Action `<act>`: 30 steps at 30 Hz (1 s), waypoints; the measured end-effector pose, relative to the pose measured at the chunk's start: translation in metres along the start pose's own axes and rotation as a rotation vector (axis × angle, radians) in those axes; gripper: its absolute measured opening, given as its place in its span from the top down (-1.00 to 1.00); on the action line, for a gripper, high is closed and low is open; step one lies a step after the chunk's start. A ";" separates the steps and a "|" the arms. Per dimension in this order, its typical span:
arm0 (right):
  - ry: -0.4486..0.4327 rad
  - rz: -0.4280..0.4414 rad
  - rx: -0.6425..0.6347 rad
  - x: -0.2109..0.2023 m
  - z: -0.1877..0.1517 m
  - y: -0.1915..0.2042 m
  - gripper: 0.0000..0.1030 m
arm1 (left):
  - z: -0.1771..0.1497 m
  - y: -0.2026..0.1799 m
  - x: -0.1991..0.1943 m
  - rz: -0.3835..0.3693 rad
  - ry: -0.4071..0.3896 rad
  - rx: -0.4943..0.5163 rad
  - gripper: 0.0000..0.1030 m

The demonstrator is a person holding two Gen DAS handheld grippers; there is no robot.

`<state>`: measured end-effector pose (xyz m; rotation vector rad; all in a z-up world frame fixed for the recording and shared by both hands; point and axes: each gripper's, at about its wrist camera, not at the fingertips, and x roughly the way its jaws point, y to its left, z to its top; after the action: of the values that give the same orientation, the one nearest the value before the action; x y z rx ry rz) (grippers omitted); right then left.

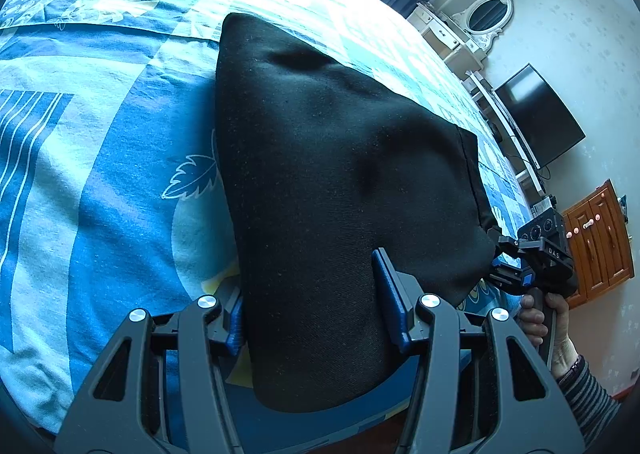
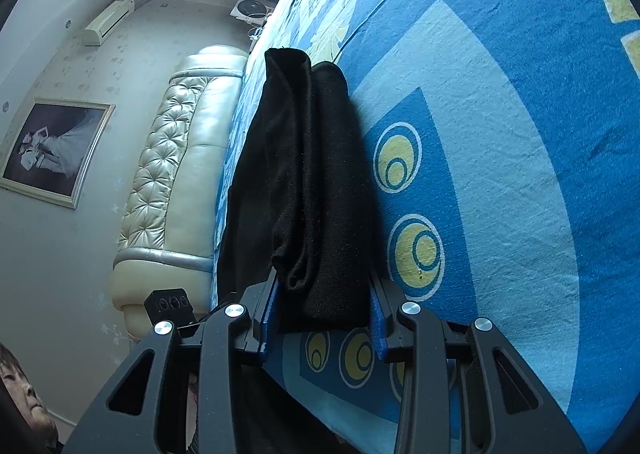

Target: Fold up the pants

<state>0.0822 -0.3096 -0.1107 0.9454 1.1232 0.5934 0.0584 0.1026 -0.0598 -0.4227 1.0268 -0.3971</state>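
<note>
Black pants (image 1: 328,174), folded into a thick bundle, lie on a blue patterned bed sheet (image 1: 100,182). In the left wrist view my left gripper (image 1: 312,294) is shut on the bundle's near edge, and the cloth fills the gap between its blue pads (image 1: 394,302). At the bundle's right corner a hand (image 1: 540,318) holds my right gripper (image 1: 516,258). In the right wrist view that right gripper (image 2: 324,286) is shut on several stacked layers of the pants (image 2: 312,174), which stand edge-on against the sheet (image 2: 500,174).
A cream tufted headboard (image 2: 172,174) runs along one side of the bed, with a framed picture (image 2: 52,150) on the wall. Past the other side stand a dark screen (image 1: 536,114), a white mirrored dresser (image 1: 480,22) and a wooden cabinet (image 1: 600,246).
</note>
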 end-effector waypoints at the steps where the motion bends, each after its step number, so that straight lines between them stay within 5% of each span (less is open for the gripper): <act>1: 0.000 0.001 0.000 0.000 0.000 0.000 0.28 | 0.000 0.000 0.000 0.001 0.000 0.001 -0.03; 8: 0.001 0.015 0.001 -0.001 0.000 -0.002 0.28 | 0.000 0.000 0.000 0.004 -0.002 0.002 -0.06; 17: -0.022 -0.001 -0.040 -0.011 -0.007 0.005 -0.04 | -0.007 -0.026 -0.004 0.211 -0.108 0.084 -0.67; 24: -0.028 -0.287 -0.210 -0.021 -0.033 0.037 -0.30 | -0.021 -0.034 -0.018 0.313 -0.147 -0.014 -0.74; 30: -0.064 -0.586 -0.414 -0.024 -0.072 0.064 -0.33 | -0.031 -0.072 -0.036 0.447 -0.165 0.072 -0.74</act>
<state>0.0101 -0.2738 -0.0532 0.2514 1.0969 0.2903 0.0060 0.0547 -0.0105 -0.1490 0.9112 0.0024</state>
